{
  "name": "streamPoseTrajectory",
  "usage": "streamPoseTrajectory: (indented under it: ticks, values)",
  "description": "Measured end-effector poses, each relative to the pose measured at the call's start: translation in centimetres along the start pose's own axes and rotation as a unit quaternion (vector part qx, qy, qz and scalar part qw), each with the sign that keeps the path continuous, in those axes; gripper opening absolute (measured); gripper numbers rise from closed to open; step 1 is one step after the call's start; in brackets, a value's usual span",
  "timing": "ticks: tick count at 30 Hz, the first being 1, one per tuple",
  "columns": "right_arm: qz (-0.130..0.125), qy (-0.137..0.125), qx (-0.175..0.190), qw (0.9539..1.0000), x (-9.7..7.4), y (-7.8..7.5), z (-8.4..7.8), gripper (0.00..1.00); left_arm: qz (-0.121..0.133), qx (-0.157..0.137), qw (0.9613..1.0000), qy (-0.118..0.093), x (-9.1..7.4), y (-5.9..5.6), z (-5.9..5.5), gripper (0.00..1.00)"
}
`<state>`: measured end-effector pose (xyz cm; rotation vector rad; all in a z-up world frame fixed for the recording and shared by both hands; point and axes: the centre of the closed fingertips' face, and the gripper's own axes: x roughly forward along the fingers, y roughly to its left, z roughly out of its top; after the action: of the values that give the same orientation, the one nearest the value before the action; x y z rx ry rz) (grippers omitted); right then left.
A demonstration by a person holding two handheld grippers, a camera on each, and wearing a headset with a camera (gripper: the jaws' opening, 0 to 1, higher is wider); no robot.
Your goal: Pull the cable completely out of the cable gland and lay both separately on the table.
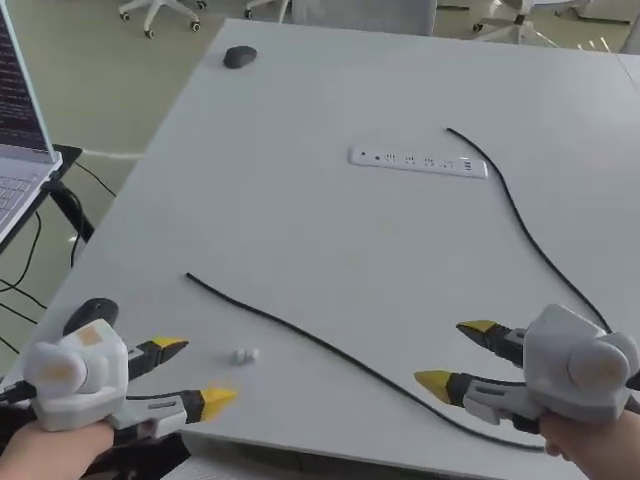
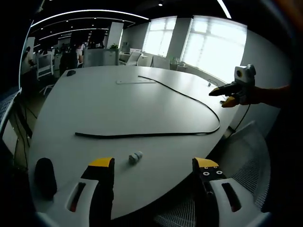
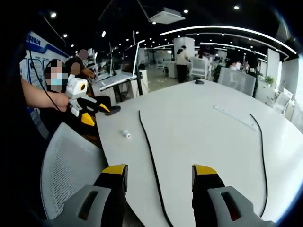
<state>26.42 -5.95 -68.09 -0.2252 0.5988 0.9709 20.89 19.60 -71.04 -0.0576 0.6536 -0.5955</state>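
A long black cable (image 1: 330, 345) lies loose across the white table (image 1: 300, 230), also seen in the left gripper view (image 2: 156, 134) and the right gripper view (image 3: 150, 156). A small white cable gland (image 1: 243, 355) rests apart from it near the front edge (image 2: 135, 157) (image 3: 126, 134). My left gripper (image 1: 195, 372) hovers open at the near left, just short of the gland (image 2: 154, 168). My right gripper (image 1: 458, 357) is open at the near right, above the cable's near end (image 3: 158, 172). Neither holds anything.
A white power strip (image 1: 418, 161) lies mid-table at the back. A dark mouse (image 1: 239, 57) sits at the far left corner, another dark mouse (image 1: 90, 313) by my left gripper. A laptop (image 1: 20, 140) stands on a side stand at left.
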Motion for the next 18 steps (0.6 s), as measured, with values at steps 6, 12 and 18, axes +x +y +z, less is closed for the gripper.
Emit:
streamPoseTrajectory:
  ticks: [6,12,18]
  values:
    - [0.009,0.008,0.013,0.9998,-1.2,0.6,-2.8,0.58,0.006,-0.010,0.9999,0.006,0.0,-0.7,-0.3,0.72]
    - [0.020,0.013,0.025,0.9994,-2.2,1.3,-5.3,0.64,0.007,-0.021,0.9997,0.005,-0.1,-1.4,-0.7,0.77]
    - [0.026,0.012,0.036,0.9989,-2.3,1.6,-6.3,0.70,0.007,-0.025,0.9996,0.011,-0.1,-1.6,-1.0,0.80]
